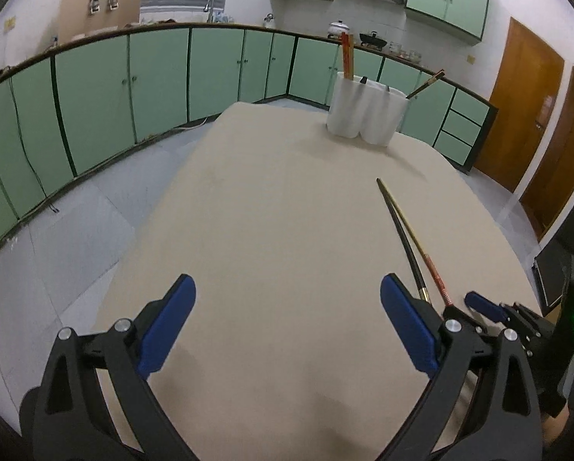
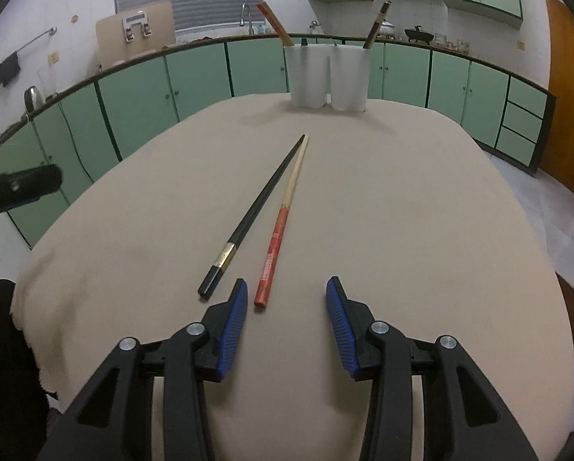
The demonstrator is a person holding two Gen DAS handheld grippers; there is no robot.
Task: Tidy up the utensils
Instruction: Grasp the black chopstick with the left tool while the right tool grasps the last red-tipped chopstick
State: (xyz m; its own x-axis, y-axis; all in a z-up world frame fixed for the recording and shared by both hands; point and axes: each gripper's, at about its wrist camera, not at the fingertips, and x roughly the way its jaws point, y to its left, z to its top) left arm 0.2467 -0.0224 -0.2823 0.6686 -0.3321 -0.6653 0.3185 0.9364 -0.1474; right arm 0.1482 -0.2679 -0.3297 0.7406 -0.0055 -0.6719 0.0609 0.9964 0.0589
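Two chopsticks lie on the counter (image 2: 402,199): right tongs (image 2: 287,299), wide and empty, should straddle the red-handled chopstick (image 2: 277,238) alone; left tongs (image 1: 287,307) gape, idle.

On my desk (image 2: 363,230) I count two loose chopsticks: one black chopstick (image 2: 256,219) and one red-handled chopstick (image 2: 283,223). One white holder (image 2: 327,77) carries two more upright chopsticks.

Two chopsticks (image 2: 265,217) lie on the table (image 2: 402,230), their far tips meeting toward 12 o'clock and their near ends apart. The holder (image 2: 328,77) stands behind them at the far edge, at 12 o'clock, with chopsticks standing in its left and right compartments.
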